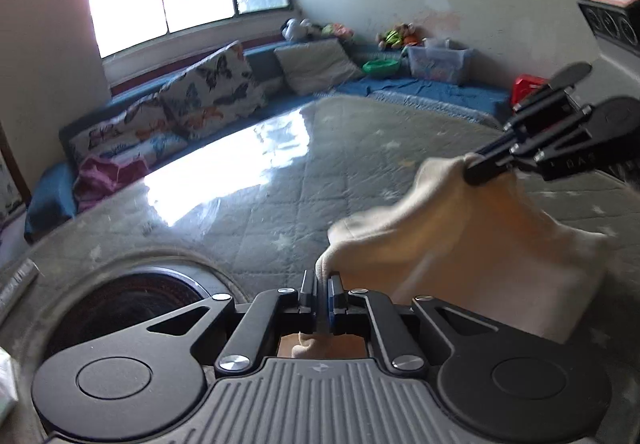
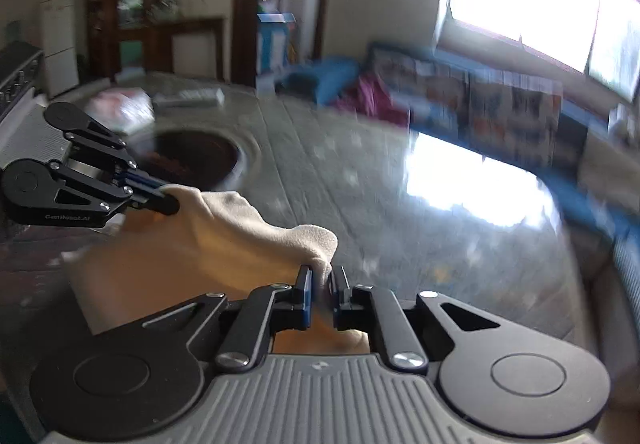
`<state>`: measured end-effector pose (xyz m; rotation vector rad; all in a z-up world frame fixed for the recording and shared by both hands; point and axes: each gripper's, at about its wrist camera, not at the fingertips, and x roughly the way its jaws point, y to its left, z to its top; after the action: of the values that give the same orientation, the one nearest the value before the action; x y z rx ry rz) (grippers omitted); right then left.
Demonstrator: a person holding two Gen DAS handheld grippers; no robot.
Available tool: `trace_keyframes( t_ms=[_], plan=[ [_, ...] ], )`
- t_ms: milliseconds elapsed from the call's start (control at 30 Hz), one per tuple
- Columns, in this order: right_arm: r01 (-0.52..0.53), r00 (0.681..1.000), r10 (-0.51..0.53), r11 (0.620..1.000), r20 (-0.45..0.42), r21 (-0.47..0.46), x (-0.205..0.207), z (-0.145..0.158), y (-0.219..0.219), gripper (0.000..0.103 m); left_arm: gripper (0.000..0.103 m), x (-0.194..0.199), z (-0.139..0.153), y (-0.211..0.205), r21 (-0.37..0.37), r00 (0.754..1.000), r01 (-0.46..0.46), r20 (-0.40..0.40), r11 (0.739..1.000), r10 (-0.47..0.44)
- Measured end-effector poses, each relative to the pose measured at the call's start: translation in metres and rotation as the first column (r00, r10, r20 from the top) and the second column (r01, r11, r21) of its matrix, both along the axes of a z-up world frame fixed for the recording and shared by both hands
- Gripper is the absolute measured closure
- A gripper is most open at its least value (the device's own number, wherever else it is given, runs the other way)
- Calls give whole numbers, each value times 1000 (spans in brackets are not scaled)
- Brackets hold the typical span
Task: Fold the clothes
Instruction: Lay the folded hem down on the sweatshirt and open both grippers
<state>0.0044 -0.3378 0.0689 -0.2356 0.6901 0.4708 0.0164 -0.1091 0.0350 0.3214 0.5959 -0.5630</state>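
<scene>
A cream garment point(image 1: 460, 236) hangs stretched between my two grippers above a grey quilted surface point(image 1: 260, 204). My left gripper point(image 1: 323, 282) is shut on one corner of the cloth, which bunches between its pads. In the same view my right gripper point(image 1: 474, 168) comes in from the right, shut on the other corner. The right wrist view shows the garment point(image 2: 224, 240) pinched in my right gripper point(image 2: 320, 276), with my left gripper point(image 2: 170, 202) at the left clamping the far corner. The lower part of the cloth sags below both grippers.
A round dark opening point(image 1: 132, 304) sits in the quilted surface point(image 2: 360, 180) near my left gripper. Blue floor cushions with butterfly-print pillows point(image 1: 208, 92) line the wall under the window. A clear plastic bin point(image 1: 438, 62), toys and a magenta cloth point(image 1: 104, 176) lie beyond.
</scene>
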Motion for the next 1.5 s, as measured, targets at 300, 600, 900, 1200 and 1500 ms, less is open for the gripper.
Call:
trace_keyframes(
  t_ms=[300,600,900,1200,1500],
  plan=[
    [173,985,-171,978,-27,119,-9,-36,-25,71,78,15,-12,14,-11,989,-146,-20,989,146],
    [317,948,-310,929,-70,193,-21,-45,-53,59,88,-9,9,-11,-163,997,-40,-67,986,29],
    [349,936,-352,928,-1,130,-22,-42,-45,54,88,21,-13,-40,-174,983,-90,-171,981,60],
    [225,974,-226,969,-2,106,6,-36,-1,58,87,19,-17,-36,-208,984,-98,-164,973,64],
    [214,977,-213,976,-18,47,6,-31,6,61,86,4,-6,-24,-229,988,-101,-137,968,71]
  ],
)
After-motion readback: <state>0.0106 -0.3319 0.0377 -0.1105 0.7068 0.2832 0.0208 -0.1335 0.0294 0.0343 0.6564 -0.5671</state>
